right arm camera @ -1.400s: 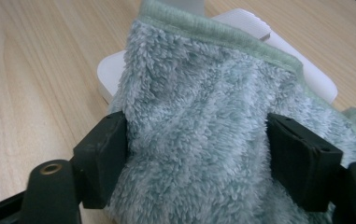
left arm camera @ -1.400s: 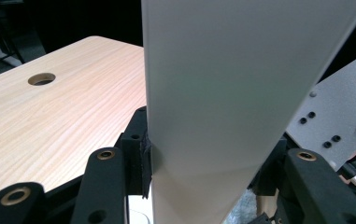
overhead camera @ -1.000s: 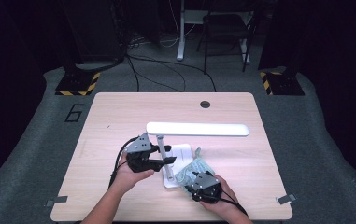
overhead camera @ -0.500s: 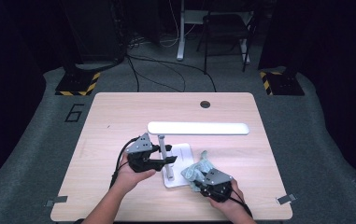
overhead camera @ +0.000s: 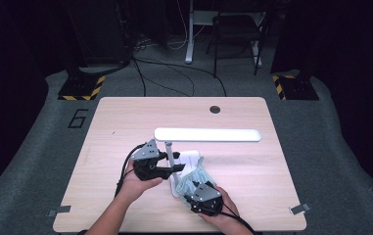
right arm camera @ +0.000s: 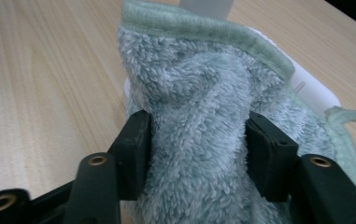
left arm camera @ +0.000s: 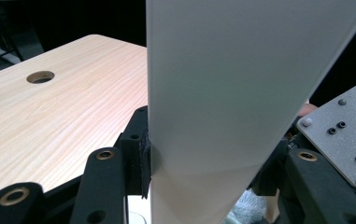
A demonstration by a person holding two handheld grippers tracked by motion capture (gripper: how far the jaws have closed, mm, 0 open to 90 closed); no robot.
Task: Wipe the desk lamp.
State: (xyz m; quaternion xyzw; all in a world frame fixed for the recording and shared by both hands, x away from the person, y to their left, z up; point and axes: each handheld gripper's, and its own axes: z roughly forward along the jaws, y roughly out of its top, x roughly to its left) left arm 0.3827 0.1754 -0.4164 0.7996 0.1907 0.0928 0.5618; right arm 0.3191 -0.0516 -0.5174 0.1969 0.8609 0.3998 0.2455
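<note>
Pale wood surface [overhead camera: 125, 122] on a grey floor, with a dark room all around.

Closest to the near edge, a bit right of the middle: right hand [overhead camera: 225, 211] around the right hand-held gripper [right arm camera: 197, 144]. Black jaws pointing away from the near edge, just now opening wider. Fluffy green cloth [right arm camera: 199, 88] bunched up between them, soft pile against both pads, so held there. Cloth lying partly on the wood and partly over the white lamp base [overhead camera: 190, 157], with a thick sewn rim along its top fold.

A little farther in and to the left: left hand [overhead camera: 137, 183] around the left hand-held gripper [overhead camera: 174, 168], jaws pointing sideways toward the right edge. Closed tight on the flat white lamp post [left arm camera: 213, 93], one pad pressed right against its side. Grey plate with small screws on top of this gripper. Black cable looping back from it toward the near edge.

Past both hands: lamp base flat on the wood near the middle, post standing up from it. On top, long white lamp head [overhead camera: 208, 134], lying level and stretched toward the right edge.

Farther still, close to the far edge: small round hole [overhead camera: 215, 109] in the wood.

Beyond the far edge: cables on the floor and a dark chair [overhead camera: 235, 34].
</note>
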